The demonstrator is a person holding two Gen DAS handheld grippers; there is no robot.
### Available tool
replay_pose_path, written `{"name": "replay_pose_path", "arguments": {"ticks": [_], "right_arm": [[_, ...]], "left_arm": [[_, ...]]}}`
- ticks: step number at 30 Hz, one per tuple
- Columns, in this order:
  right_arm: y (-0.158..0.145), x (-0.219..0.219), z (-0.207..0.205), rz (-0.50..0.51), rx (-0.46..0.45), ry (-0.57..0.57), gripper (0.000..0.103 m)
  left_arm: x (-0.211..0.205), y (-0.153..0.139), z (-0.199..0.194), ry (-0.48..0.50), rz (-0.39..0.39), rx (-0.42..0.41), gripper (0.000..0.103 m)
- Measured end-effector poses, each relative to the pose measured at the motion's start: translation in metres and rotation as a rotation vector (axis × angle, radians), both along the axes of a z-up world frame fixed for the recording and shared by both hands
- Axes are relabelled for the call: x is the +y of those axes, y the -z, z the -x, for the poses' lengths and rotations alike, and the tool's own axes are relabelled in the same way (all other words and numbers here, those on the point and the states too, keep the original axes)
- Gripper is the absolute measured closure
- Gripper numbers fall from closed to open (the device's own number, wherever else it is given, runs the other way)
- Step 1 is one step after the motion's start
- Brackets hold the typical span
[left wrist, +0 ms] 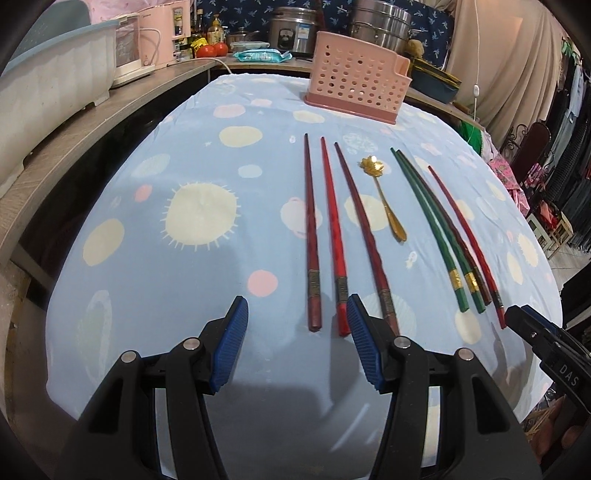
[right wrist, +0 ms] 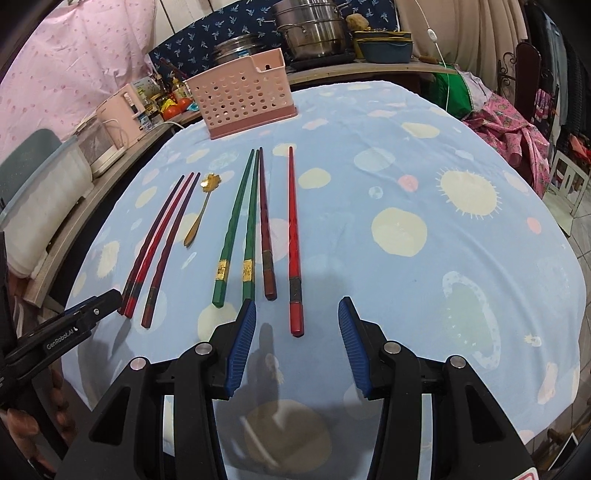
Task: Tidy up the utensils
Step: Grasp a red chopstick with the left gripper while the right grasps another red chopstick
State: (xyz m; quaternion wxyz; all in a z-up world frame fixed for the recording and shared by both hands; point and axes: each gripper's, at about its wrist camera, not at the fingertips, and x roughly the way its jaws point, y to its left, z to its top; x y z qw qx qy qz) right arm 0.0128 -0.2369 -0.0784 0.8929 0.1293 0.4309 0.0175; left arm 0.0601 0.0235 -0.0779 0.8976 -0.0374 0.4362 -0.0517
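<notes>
Several chopsticks lie side by side on the blue cloth: three red ones [left wrist: 334,236] on the left, a gold spoon [left wrist: 386,201] in the middle, two green ones [left wrist: 430,229] and two more red ones [left wrist: 467,243] on the right. A pink perforated utensil holder [left wrist: 356,75] stands upright at the far end. My left gripper [left wrist: 297,345] is open and empty, just short of the near ends of the left red chopsticks. My right gripper [right wrist: 297,341] is open and empty, its jaws either side of the near end of the rightmost red chopstick [right wrist: 294,240]. The holder [right wrist: 243,98] and the green chopsticks [right wrist: 240,229] also show there.
The table [left wrist: 147,221] has a blue cloth with pale dots. A wooden shelf [left wrist: 92,122] runs along its left side with a basin and pink appliances. Steel pots [left wrist: 380,26] and a rice cooker stand behind the holder. Clothes hang at the right.
</notes>
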Motion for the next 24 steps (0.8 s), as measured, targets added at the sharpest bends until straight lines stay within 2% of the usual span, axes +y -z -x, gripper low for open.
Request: {"name": "replay_pose_path", "arguments": {"ticks": [8, 17, 24], "right_arm": [[0.006, -0.002, -0.004, -0.001, 0.014, 0.007, 0.060], [0.009, 0.000, -0.011, 0.020, 0.021, -0.005, 0.075], [0.012, 0.005, -0.016, 0.058, 0.016, -0.016, 0.082]], "left_arm": [[0.005, 0.005, -0.009, -0.022, -0.020, -0.001, 0.052], [0.000, 0.009, -0.013, -0.008, -0.055, -0.012, 0.054], [-0.004, 0.009, -0.016, 0.008, -0.070, -0.018, 0.067]]}}
